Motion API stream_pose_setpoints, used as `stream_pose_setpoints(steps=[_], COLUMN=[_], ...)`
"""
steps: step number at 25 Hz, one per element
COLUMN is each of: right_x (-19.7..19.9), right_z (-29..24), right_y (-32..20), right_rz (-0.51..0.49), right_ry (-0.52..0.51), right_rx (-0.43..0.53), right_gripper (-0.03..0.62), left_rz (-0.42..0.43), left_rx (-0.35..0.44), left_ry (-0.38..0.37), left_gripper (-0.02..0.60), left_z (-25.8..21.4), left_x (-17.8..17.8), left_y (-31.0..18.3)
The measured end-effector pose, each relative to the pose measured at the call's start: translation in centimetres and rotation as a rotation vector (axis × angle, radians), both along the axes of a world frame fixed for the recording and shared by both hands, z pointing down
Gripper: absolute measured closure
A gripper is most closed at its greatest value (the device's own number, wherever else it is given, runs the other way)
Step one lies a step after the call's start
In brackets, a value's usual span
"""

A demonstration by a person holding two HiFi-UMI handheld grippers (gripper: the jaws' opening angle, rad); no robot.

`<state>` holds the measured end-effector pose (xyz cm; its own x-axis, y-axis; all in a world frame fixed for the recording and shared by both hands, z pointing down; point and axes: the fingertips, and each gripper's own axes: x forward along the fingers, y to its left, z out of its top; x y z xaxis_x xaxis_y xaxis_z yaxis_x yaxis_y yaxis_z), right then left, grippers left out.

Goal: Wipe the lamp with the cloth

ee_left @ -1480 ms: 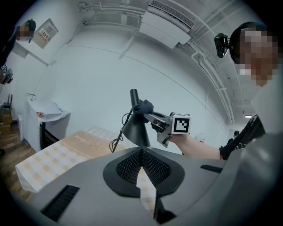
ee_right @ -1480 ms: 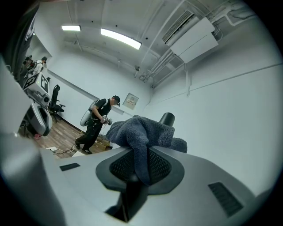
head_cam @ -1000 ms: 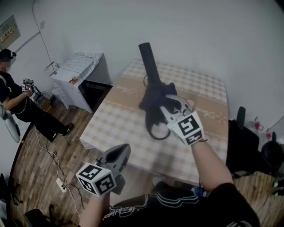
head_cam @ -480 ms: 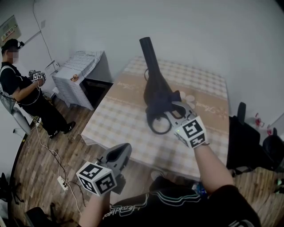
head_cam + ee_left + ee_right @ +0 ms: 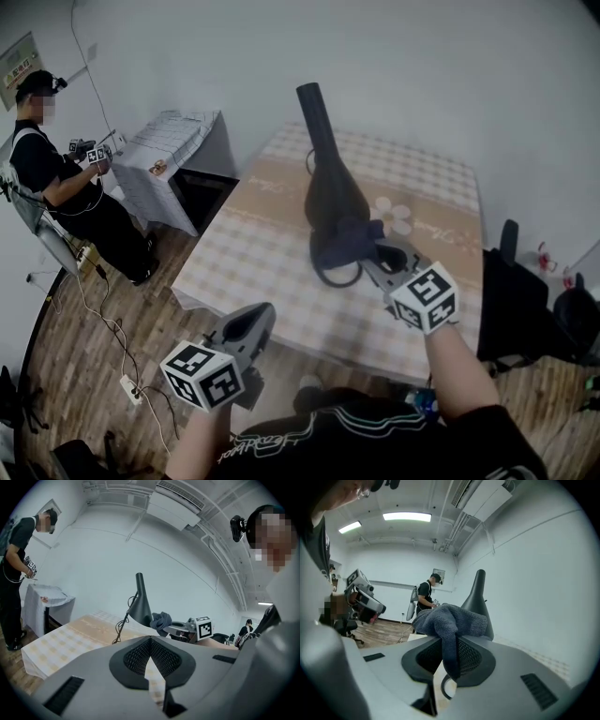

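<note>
As right hand-held gripper pinches it | cloth (grey) bunched | lamp black

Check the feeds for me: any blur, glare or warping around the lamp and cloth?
Head view: sharp, evenly lit, no glare; the black lamp shows little surface detail, the cloth reads clearly; table edges bow slightly. Right gripper view: strong fisheye with dark corners, cloth crisp, ceiling lights bright but off the lamp. Left gripper view: walls curve heavily, lamp small but sharp.
</note>
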<state>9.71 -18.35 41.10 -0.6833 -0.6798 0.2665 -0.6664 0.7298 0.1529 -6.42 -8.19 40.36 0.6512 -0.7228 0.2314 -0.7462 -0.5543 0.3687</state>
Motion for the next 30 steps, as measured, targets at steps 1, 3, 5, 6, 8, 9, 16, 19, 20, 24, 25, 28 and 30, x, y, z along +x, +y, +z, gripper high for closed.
stream_pose_setpoints(steps=[1,3,5,6,8,9,16,19,20,24,25,28,30], right_x=[0.1,0.3,0.5,0.4,0.2,0.0,-1.3,-1.5,-1.5,-0.7,-0.4,0.1,0.3], right_z=[-0.9,-2.8,-4.4,-5.2,-6.3,-6.9,-10.1,-11.4,-11.8,-13.7,-14.3,-15.9,-17.2], right_y=[0.0,-0.1,-0.3,-0.5,-0.9,-1.3,-4.5,-5.5,-6.0,-7.0,-7.0,-7.0,-7.0], right_rz=[0.000,0.004,0.004,0.002,-0.001,-0.001,0.000,0.011,0.016,0.061,0.079,0.125,0.155], right_ry=[-0.033,-0.110,-0.181,-0.205,-0.230,-0.235,-0.253,-0.254,-0.252,-0.227,-0.222,-0.193,-0.168], right_rx=[-0.002,-0.004,-0.001,0.005,0.026,0.038,0.130,0.170,0.180,0.219,0.233,0.283,0.326], right_gripper=[0.533,0.533,0.533,0.533,0.533,0.533,0.533,0.533,0.533,0.533,0.533,0.533,0.533], left_rz=[0.001,0.004,0.012,0.018,0.031,0.036,0.075,0.097,0.104,0.160,0.178,0.218,0.232], left_rx=[-0.001,-0.007,-0.006,-0.002,0.008,0.009,0.024,0.046,0.050,0.078,0.088,0.112,0.124], left_ry=[0.002,0.008,0.010,0.010,0.011,0.012,0.014,0.009,0.008,0.019,0.021,0.027,0.034], left_gripper=[0.581,0.581,0.581,0.581,0.581,0.581,0.581,0.581,0.581,0.581,0.581,0.581,0.581], left_z=[-0.1,-0.2,-0.3,-0.4,-0.5,-0.6,-1.2,-1.9,-2.2,-3.6,-4.0,-5.3,-6.1], left_x=[-0.1,-0.2,-0.2,-0.2,-0.3,-0.3,-1.2,-1.5,-1.6,-0.9,-0.6,-0.1,0.0], left_y=[-0.4,-1.2,-2.1,-2.5,-3.6,-4.4,-10.4,-12.8,-13.6,-16.0,-16.5,-17.5,-18.2])
